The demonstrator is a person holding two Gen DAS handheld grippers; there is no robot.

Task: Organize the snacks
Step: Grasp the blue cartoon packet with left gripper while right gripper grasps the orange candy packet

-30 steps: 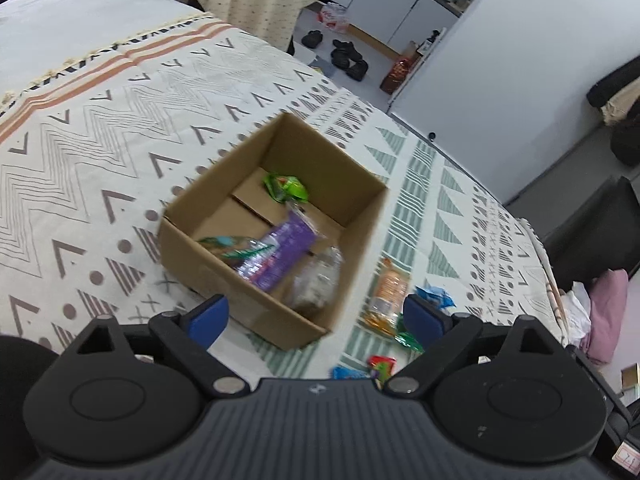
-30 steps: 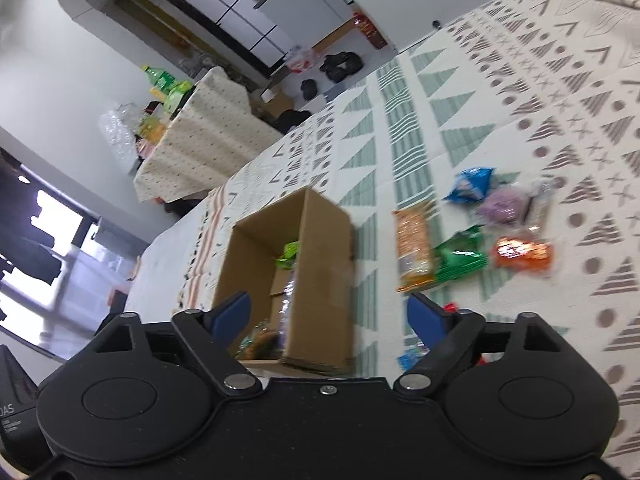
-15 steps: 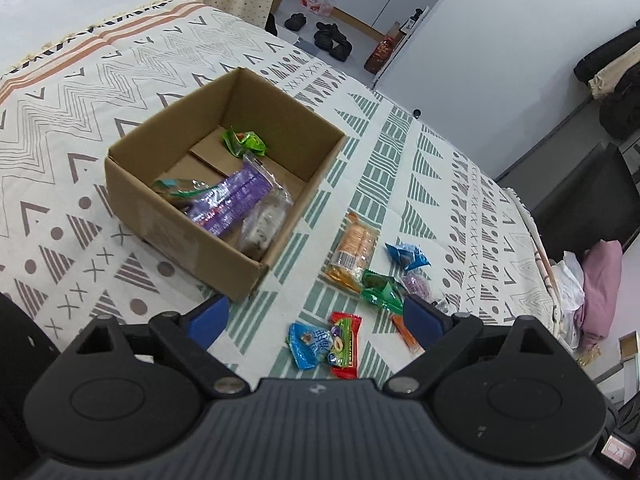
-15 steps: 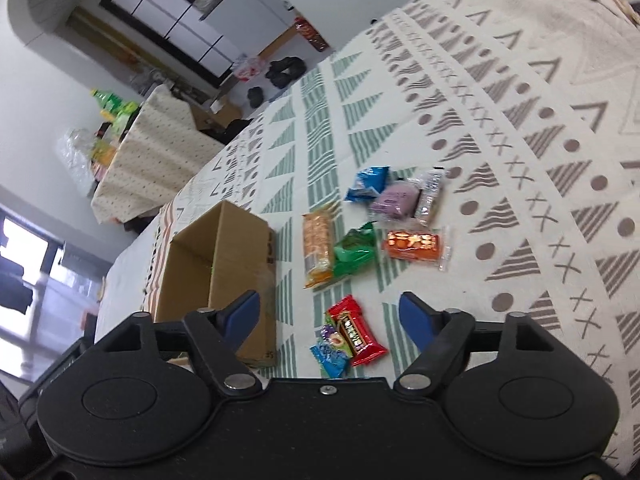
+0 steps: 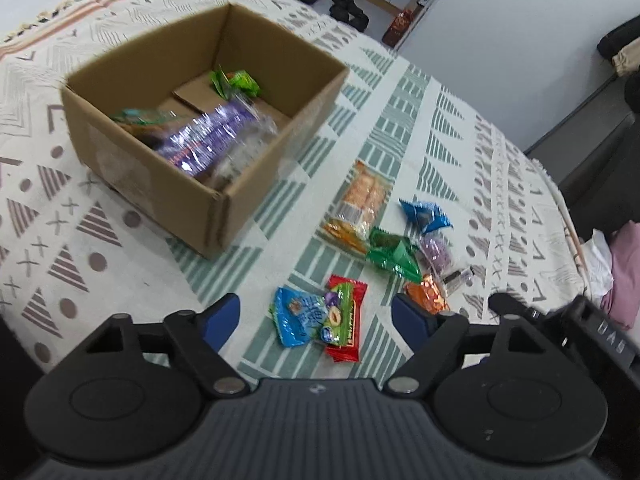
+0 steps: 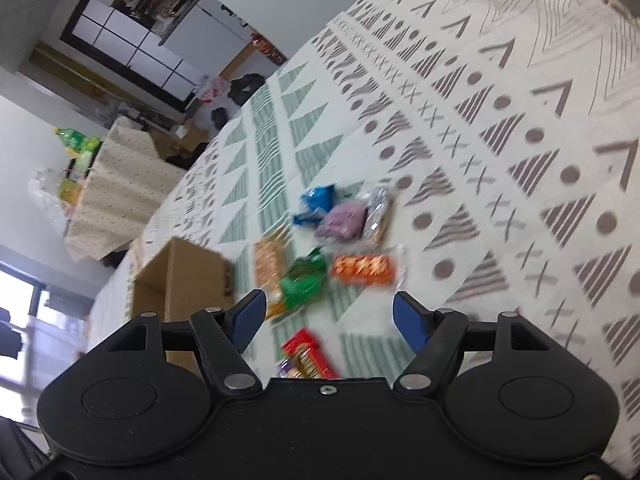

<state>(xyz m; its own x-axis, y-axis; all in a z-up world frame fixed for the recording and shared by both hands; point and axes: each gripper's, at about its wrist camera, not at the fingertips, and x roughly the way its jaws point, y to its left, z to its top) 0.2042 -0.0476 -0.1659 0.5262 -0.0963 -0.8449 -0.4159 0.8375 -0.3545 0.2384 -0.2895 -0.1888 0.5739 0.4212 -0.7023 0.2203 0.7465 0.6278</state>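
An open cardboard box sits on the patterned cloth and holds a purple packet, a green packet and others. Loose snacks lie to its right: an orange cracker pack, a blue packet, a green packet, a red bar and a blue-green packet. My left gripper is open and empty, just above the red bar. My right gripper is open and empty, above the green packet and the orange packet. The box also shows in the right wrist view.
The patterned cloth covers the whole surface and drops off at the right edge. A pink cloth lies beyond that edge. My right gripper's body shows at the right in the left wrist view. A second covered table stands across the room.
Both grippers have moved from the box toward the loose snacks and come lower. The right gripper has moved forward over the pile. Both stay open and empty.
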